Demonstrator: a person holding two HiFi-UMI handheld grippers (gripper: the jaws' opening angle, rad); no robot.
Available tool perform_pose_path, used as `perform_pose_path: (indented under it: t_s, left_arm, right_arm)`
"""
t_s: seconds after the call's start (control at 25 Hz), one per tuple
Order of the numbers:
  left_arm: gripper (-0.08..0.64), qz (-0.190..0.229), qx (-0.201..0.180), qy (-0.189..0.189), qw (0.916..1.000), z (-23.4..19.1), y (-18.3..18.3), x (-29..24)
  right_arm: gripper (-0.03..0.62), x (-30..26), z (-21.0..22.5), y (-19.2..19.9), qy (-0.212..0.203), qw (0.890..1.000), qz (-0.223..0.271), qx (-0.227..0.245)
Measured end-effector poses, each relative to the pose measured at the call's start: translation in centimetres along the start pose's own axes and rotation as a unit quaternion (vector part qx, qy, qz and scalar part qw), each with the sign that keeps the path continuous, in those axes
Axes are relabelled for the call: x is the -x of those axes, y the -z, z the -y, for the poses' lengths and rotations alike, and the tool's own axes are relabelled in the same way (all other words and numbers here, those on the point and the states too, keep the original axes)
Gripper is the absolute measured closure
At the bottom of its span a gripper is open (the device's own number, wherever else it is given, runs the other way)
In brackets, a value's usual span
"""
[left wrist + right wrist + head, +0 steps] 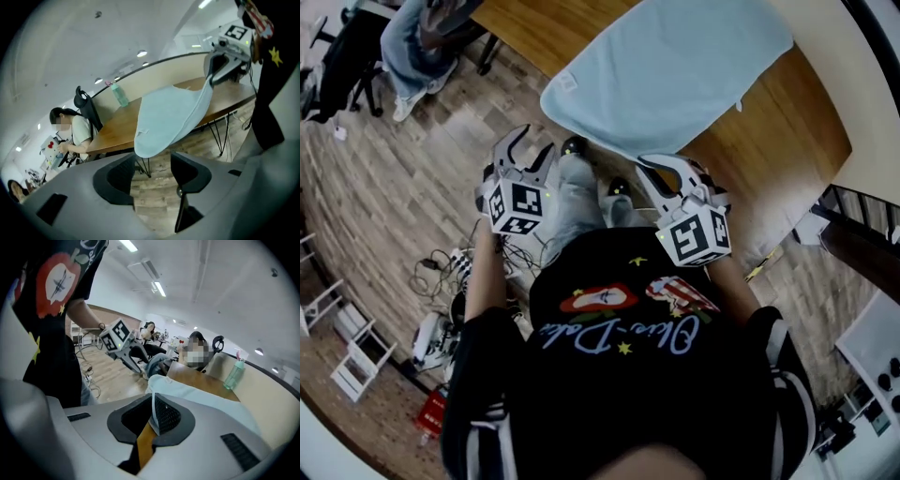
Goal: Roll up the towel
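Note:
A light blue towel [666,66] lies on the wooden table [769,122], and its near end droops over the table's edge. My right gripper [652,169] is shut on the near right edge of that towel; in the right gripper view the cloth's edge [161,390] is pinched between the closed jaws [153,406]. My left gripper [534,145] hangs open over the floor, left of the towel's near left corner and apart from it. In the left gripper view only floorboards show between its jaws [152,171], with the towel [168,117] ahead and the right gripper [225,51] gripping it.
A person [70,131] sits at the table's far side, next to a green bottle [120,95]. Thin metal table legs [220,136] stand under the near edge. Cables [441,272] and white stools [356,361] lie on the wooden floor to my left.

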State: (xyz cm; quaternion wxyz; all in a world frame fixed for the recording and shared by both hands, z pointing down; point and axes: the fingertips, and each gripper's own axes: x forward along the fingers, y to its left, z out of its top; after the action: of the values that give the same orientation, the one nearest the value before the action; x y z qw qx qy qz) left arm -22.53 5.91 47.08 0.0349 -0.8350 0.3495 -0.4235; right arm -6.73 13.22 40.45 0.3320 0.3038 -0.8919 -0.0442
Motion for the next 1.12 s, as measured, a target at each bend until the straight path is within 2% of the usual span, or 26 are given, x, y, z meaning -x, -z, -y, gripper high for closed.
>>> perform_pose_path:
  t_s: [0.08,0.2,0.32,0.44,0.64,0.8,0.96,1.12]
  left_arm:
    - [0.322,-0.012,-0.047,0.004,0.9988,-0.6,0.3,-2.0]
    - [0.316,-0.016,-0.130,-0.003,0.9914,-1.1,0.2,-4.6]
    - [0.327,-0.010,-0.181,-0.016,0.9832,-1.9,-0.5,-6.2]
    - [0.531,0.010,-0.238,-0.036,0.9706,-3.3,-1.8,-6.5]
    - [0.542,0.027,-0.304,-0.002,0.9524,-4.7,-4.6,-6.0]
    - [0.543,0.044,-0.366,0.024,0.9292,-5.9,-7.5,-6.3]
    - [0.543,0.061,-0.429,0.054,0.8995,-6.6,-10.9,-8.9]
    - [0.543,0.086,-0.480,0.074,0.8698,-6.6,-13.8,-11.5]
  right_arm:
    - [0.578,0.3,0.6,-0.2,0.010,1.000,-0.001,-0.024]
    - [0.578,0.4,1.9,-0.4,0.028,0.998,-0.002,-0.049]
    - [0.578,0.6,3.0,-0.4,0.043,0.996,-0.002,-0.076]
    - [0.578,0.7,3.9,-0.2,0.065,0.992,0.000,-0.108]
    - [0.578,1.1,5.9,0.4,0.116,0.980,-0.010,-0.160]
    - [0.578,1.9,8.0,1.7,0.180,0.959,-0.028,-0.218]
    - [0.578,2.4,10.2,3.8,0.234,0.934,-0.050,-0.266]
    - [0.578,2.8,11.4,5.5,0.277,0.913,-0.072,-0.289]
